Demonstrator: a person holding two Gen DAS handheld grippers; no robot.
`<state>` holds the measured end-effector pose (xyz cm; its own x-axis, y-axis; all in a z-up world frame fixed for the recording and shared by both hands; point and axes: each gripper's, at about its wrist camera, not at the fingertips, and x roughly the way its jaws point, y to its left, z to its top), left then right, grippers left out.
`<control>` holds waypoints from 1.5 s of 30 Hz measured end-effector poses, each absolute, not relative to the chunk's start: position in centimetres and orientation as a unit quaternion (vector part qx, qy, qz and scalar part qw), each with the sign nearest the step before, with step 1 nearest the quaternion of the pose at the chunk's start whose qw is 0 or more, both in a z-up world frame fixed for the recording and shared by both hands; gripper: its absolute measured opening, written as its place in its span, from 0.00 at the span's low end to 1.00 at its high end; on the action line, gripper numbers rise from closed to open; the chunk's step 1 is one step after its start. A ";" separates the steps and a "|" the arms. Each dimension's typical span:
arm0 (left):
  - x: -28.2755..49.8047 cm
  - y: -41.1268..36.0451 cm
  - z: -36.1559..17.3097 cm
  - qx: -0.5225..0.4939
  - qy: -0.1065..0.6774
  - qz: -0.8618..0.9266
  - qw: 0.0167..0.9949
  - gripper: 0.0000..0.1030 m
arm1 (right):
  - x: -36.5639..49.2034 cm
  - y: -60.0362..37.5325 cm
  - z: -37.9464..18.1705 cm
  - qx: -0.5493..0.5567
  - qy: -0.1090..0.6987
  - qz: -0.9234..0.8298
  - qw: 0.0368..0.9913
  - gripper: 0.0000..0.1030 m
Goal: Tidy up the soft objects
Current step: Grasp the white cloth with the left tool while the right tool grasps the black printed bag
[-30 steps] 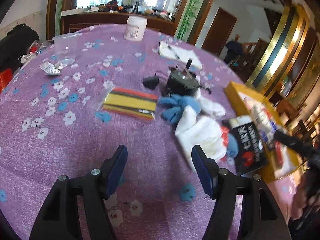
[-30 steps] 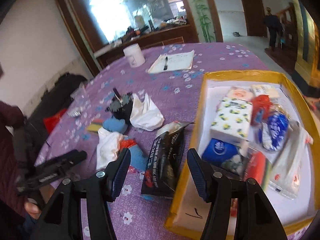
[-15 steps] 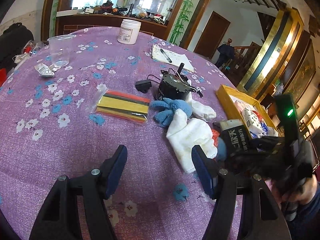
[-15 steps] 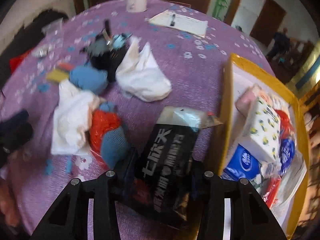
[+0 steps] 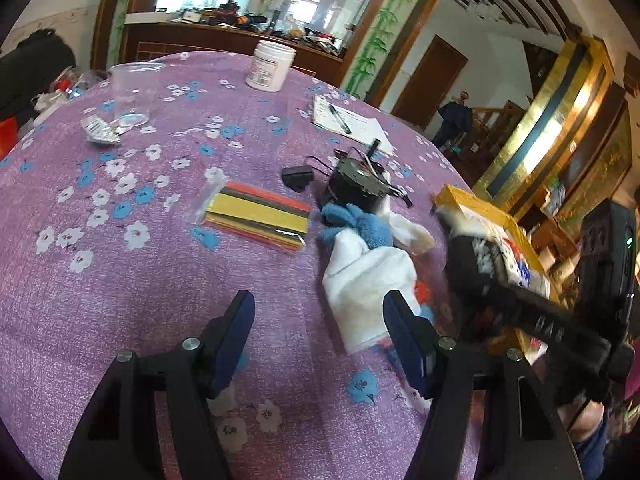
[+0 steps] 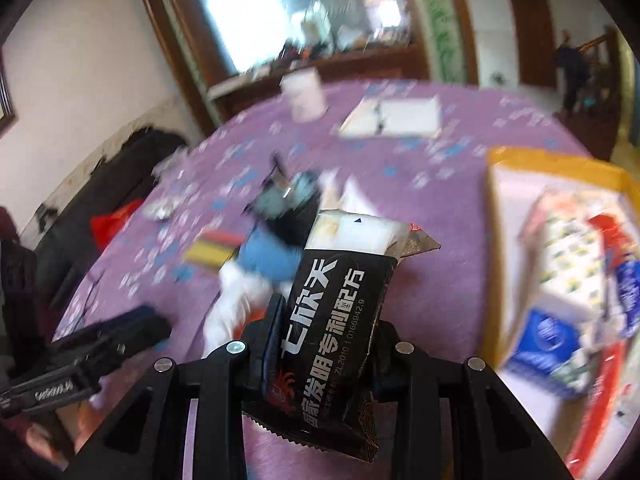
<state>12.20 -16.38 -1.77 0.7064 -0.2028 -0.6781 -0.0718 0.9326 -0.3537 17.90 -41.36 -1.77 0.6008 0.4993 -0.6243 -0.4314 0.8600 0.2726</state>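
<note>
My right gripper point(image 6: 324, 332) is shut on a black packet point(image 6: 336, 312) with white Chinese print and holds it lifted above the purple table. The same packet point(image 5: 476, 264) shows blurred in the left wrist view, beside the yellow tray point(image 5: 476, 204). My left gripper point(image 5: 320, 320) is open and empty above the tablecloth. Just right of it lie a white cloth point(image 5: 368, 280), a blue soft toy point(image 5: 360, 228) and a red and blue item point(image 5: 422, 294). The yellow tray point(image 6: 520, 160) holds tissue packs and wrapped items.
A pack of coloured strips point(image 5: 256, 216), a black motor with wires point(image 5: 356, 180), a notepad with pen point(image 5: 348, 124), a white jar point(image 5: 272, 66), a clear cup point(image 5: 132, 92) and a foil blister pack point(image 5: 100, 132) are on the flowered purple tablecloth point(image 5: 120, 260).
My right gripper closed on the black packet and lifted it off the table. My left gripper stayed open and barely moved.
</note>
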 end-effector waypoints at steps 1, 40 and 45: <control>12.3 -16.9 -1.8 -0.170 0.388 -0.041 0.905 0.64 | 17.7 -41.6 -1.7 0.051 0.355 0.260 0.896 0.36; 13.4 -20.6 -2.1 -0.089 0.458 -0.058 0.882 0.15 | 16.6 -42.7 0.0 0.088 0.320 0.291 0.897 0.37; 13.6 -19.9 -3.3 -0.088 0.476 -0.049 0.874 0.16 | 16.6 -42.8 -0.1 0.088 0.319 0.289 0.898 0.37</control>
